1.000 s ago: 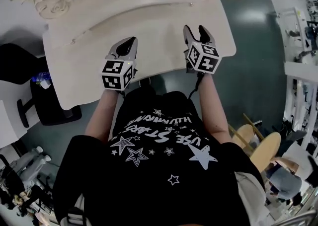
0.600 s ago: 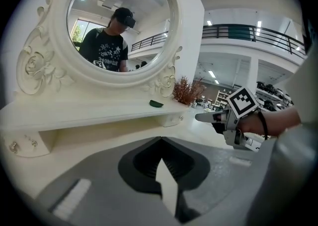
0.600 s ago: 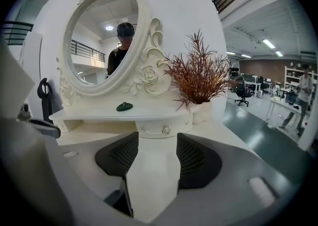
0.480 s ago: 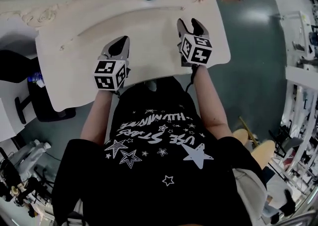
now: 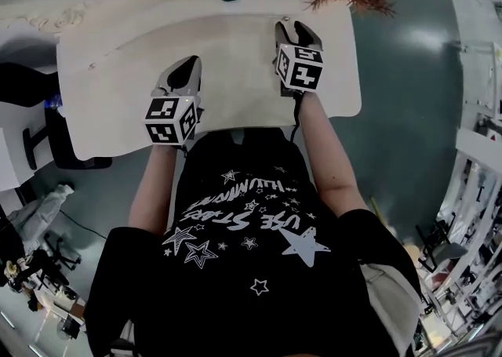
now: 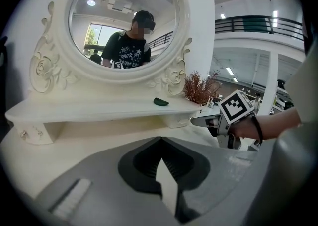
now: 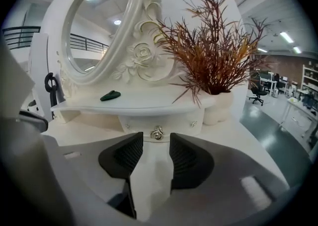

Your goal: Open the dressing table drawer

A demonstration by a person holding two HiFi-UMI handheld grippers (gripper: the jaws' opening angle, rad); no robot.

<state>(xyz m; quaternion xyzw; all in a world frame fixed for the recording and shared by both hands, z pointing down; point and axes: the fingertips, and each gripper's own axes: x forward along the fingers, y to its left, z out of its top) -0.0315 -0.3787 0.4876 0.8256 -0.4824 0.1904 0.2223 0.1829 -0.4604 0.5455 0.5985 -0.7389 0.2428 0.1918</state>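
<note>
The dressing table's bench (image 5: 118, 89) lies bare beneath both grippers, leaving free room to draw back toward the person. Its small drawer (image 7: 171, 121) sits under the shelf, straight ahead of the right gripper (image 7: 156, 145), whose fingers (image 7: 130, 156) stand parted and empty. The drawer looks rigid, light and probably easy-sliding. The metal knob (image 7: 157, 132) just beyond the gap is the hold, though small and perhaps slippery. A potted plant (image 7: 214, 66) crowds the fingers' right. The left gripper (image 6: 160, 140) is closed on nothing.

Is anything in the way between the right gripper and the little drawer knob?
No, nothing visible. The right gripper is open, and the drawer knob shows straight ahead through the gap between its jaws, over bare tabletop. The plant pot stands off to the right; the green thing lies up on the shelf.
</note>
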